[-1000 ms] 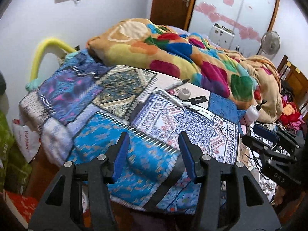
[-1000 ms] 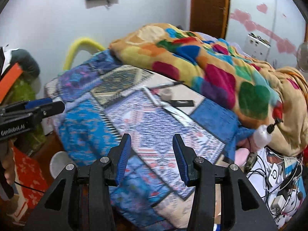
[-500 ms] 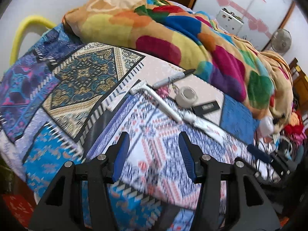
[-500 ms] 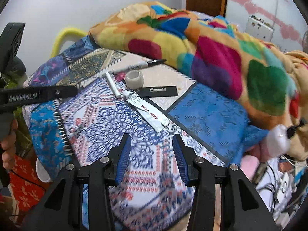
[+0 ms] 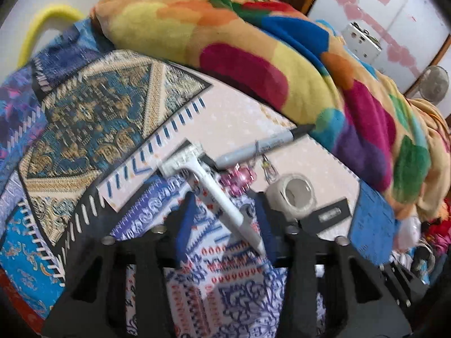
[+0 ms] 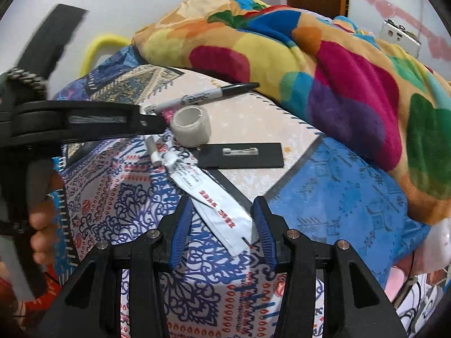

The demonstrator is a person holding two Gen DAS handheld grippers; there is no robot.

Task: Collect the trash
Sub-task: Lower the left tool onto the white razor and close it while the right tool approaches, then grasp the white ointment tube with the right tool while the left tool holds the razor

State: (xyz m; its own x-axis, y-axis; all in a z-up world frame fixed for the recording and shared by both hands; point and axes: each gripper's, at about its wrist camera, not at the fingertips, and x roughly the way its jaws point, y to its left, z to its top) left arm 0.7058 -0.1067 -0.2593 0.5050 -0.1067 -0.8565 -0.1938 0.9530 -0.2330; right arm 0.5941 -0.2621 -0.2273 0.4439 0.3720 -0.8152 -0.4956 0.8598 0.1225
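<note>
Patchwork bedding in blue, white and gold covers the bed (image 5: 84, 140), and a rumpled blanket (image 5: 253, 56) with big coloured patches is heaped along its far side. Both grippers hang over the bed with their fingers spread apart, grasping nothing.

From the left gripper (image 5: 225, 219), a white disposable razor (image 5: 208, 180) lies slanted between the 2 fingers, its head beyond the tips and its handle running back toward the right finger (image 5: 263, 225). A roll of white tape (image 5: 293, 194) sits just beyond the right finger, touching a flat black card (image 5: 329, 215). A grey marker (image 5: 265, 146) with a black cap lies farther out, beside some small pink beads (image 5: 239, 178).

From the right gripper (image 6: 222, 225), a torn white wrapper (image 6: 214, 205) with red print lies between the 2 fingers, its near end close to the right finger (image 6: 263, 231). Beyond the tips are the tape roll (image 6: 191, 126), the black card (image 6: 242, 155) and the marker (image 6: 203, 97). The left gripper (image 6: 84, 121) reaches in from the left side of this view, a hand (image 6: 42, 225) on its handle
</note>
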